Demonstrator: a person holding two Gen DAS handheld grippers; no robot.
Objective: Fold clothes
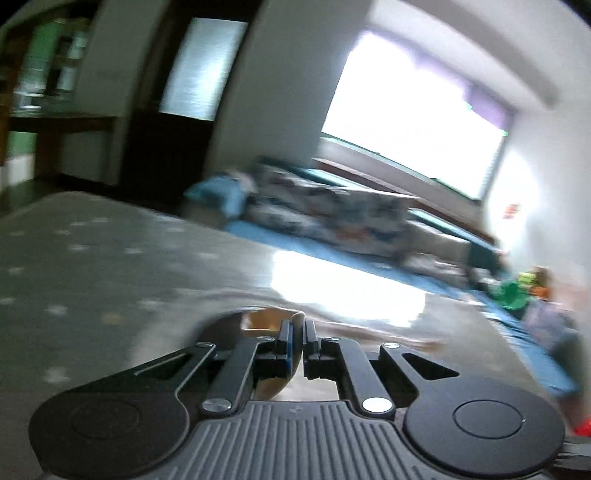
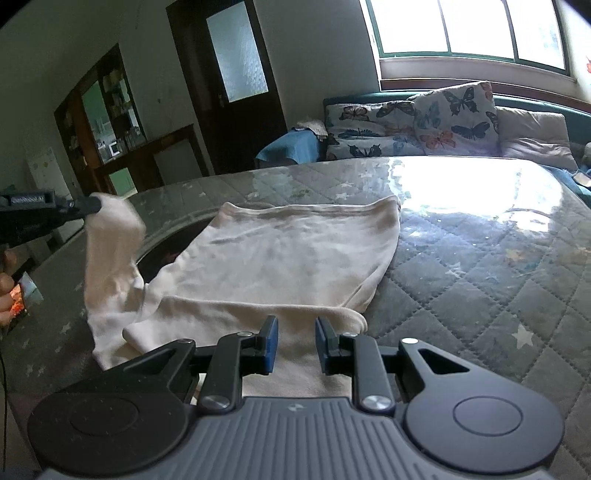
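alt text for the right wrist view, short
A cream garment lies partly flat on a grey quilted, star-printed table cover. The left gripper lifts one sleeve from the left edge. The right gripper sits at the near hem with its jaws apart; behind are butterfly-print cushions and a bright window.

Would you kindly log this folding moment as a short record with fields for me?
surface: quilted grey star-print mattress
garment: cream garment, mostly flat, one end lifted
left gripper: shut on the garment's raised end, up at the left of the right wrist view; cream cloth between its fingers in its own view
right gripper: low over the garment's near edge, pads apart; whether they pinch cloth cannot be told
background: butterfly-print pillows, window, dark door
image quality: left wrist view blurred
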